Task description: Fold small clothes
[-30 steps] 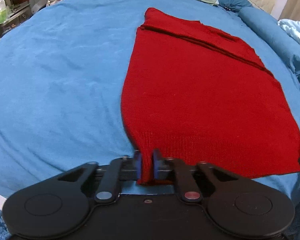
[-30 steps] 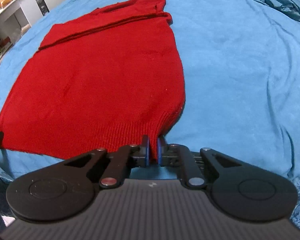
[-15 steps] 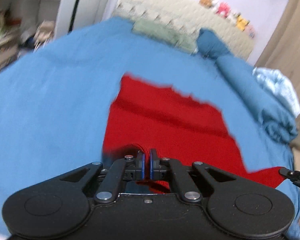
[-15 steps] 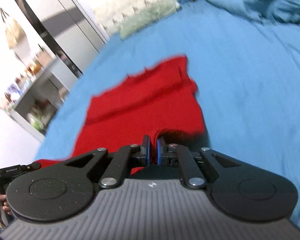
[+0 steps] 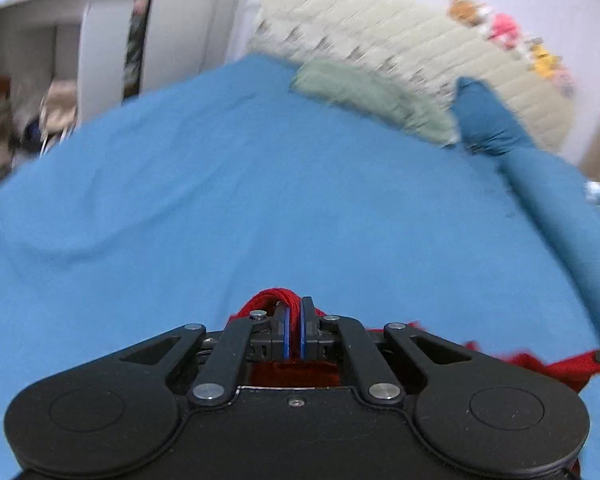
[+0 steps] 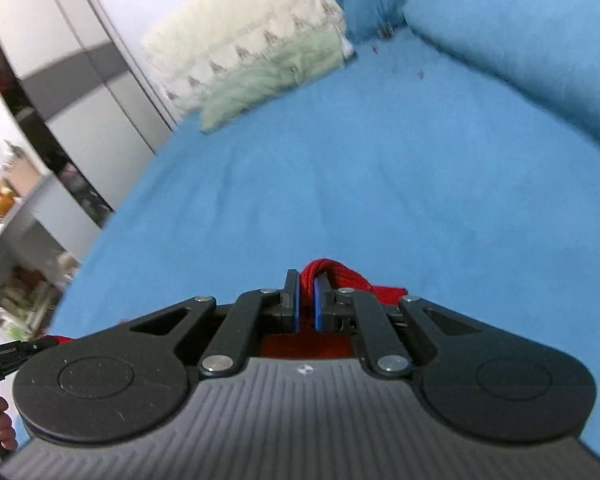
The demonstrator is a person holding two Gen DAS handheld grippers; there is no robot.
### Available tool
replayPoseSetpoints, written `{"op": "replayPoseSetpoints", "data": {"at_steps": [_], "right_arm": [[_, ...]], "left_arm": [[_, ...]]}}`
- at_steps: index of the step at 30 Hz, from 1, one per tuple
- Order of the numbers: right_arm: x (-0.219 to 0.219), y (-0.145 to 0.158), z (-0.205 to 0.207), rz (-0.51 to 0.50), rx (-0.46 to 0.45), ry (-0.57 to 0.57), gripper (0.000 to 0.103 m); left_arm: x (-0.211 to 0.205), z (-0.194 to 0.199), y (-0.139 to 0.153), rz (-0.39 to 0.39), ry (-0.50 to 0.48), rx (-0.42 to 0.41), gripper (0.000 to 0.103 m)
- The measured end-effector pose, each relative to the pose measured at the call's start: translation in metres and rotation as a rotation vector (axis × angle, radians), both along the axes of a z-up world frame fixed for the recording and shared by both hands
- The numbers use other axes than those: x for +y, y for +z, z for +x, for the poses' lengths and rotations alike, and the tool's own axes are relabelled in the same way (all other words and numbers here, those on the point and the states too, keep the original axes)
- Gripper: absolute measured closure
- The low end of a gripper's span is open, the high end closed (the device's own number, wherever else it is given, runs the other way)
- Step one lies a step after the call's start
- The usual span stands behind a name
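Observation:
My left gripper (image 5: 294,312) is shut on a bunched corner of the red knitted sweater (image 5: 272,298). Its hem edge runs right to the other gripper's tip at the frame edge (image 5: 556,364). My right gripper (image 6: 307,286) is shut on the other hem corner of the red sweater (image 6: 342,272). Most of the sweater hangs below both grippers, hidden behind their bodies. Both grippers are raised above the blue bed sheet (image 5: 260,200), which also shows in the right wrist view (image 6: 380,180).
A green pillow (image 5: 364,96) and a cream quilted headboard (image 5: 400,36) lie at the far end. A blue bolster (image 5: 540,184) and blue bedding (image 6: 520,40) lie on the right. Shelves (image 5: 28,60) and a wardrobe (image 6: 80,80) stand left of the bed.
Both grippers have lifted the sweater's hem corners and carried them forward over the bed. The flat red body seen earlier has dropped out of view below the grippers.

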State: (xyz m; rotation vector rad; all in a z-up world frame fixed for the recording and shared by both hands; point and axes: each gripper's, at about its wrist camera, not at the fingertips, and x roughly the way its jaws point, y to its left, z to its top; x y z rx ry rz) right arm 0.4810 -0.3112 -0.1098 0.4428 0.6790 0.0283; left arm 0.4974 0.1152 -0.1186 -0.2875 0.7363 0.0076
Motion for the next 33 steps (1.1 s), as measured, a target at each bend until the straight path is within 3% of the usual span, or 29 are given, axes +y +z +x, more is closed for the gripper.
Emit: {"op": "replayPoseSetpoints", "data": {"at_steps": [3, 6, 8, 9, 10, 11, 12, 15, 16, 18, 21, 24, 25, 27, 33], "right_arm": [[0.005, -0.029, 0.022, -0.013, 0.02, -0.017, 0.081], [0.002, -0.042, 0.038, 0.003, 0.023, -0.053, 0.081], [-0.007, -0.048, 0.044, 0.034, 0.029, -0.092, 0.074], [-0.01, -0.05, 0.046, 0.038, 0.041, -0.122, 0.058], [-0.014, -0.051, 0.046, 0.035, 0.052, -0.145, 0.035], [-0.017, -0.049, 0.042, 0.031, 0.045, -0.165, 0.027], [-0.018, -0.045, 0.03, 0.027, 0.0, -0.166, 0.019], [-0.005, -0.032, -0.01, -0.037, -0.073, -0.067, 0.019], [0.003, -0.031, -0.024, -0.06, -0.081, -0.032, 0.014], [0.019, -0.038, -0.056, -0.089, -0.089, 0.048, 0.005], [0.041, -0.069, -0.083, -0.146, -0.029, 0.136, 0.007], [0.044, -0.103, -0.092, -0.236, 0.041, 0.117, 0.009], [0.041, -0.109, -0.095, -0.242, 0.046, 0.1, 0.009], [0.032, -0.112, -0.1, -0.213, 0.032, 0.073, 0.009], [0.034, -0.106, -0.1, -0.241, 0.061, 0.078, 0.009]], "left_arm": [[0.006, 0.02, -0.028, -0.023, 0.029, 0.041, 0.099], [0.013, 0.035, -0.034, -0.048, 0.051, 0.045, 0.099], [0.019, 0.042, -0.033, -0.071, 0.066, 0.045, 0.093], [0.02, 0.042, -0.028, -0.074, 0.078, 0.035, 0.088], [0.024, 0.038, -0.023, -0.068, 0.098, 0.029, 0.068], [0.022, 0.035, -0.016, -0.063, 0.107, 0.012, 0.051], [0.02, 0.027, -0.007, -0.05, 0.1, -0.018, 0.048], [0.011, -0.026, 0.01, 0.034, 0.029, -0.099, 0.041], [0.006, -0.046, 0.011, 0.055, -0.017, -0.119, 0.033], [-0.007, -0.072, 0.002, 0.075, -0.107, -0.12, 0.03], [-0.018, -0.09, -0.033, 0.136, -0.178, -0.04, 0.03], [0.0, -0.086, -0.072, 0.141, -0.115, 0.09, 0.031], [0.01, -0.087, -0.078, 0.113, -0.096, 0.086, 0.031], [0.021, -0.09, -0.077, 0.062, -0.077, 0.074, 0.036], [0.022, -0.087, -0.067, 0.095, -0.062, 0.11, 0.037]]}}
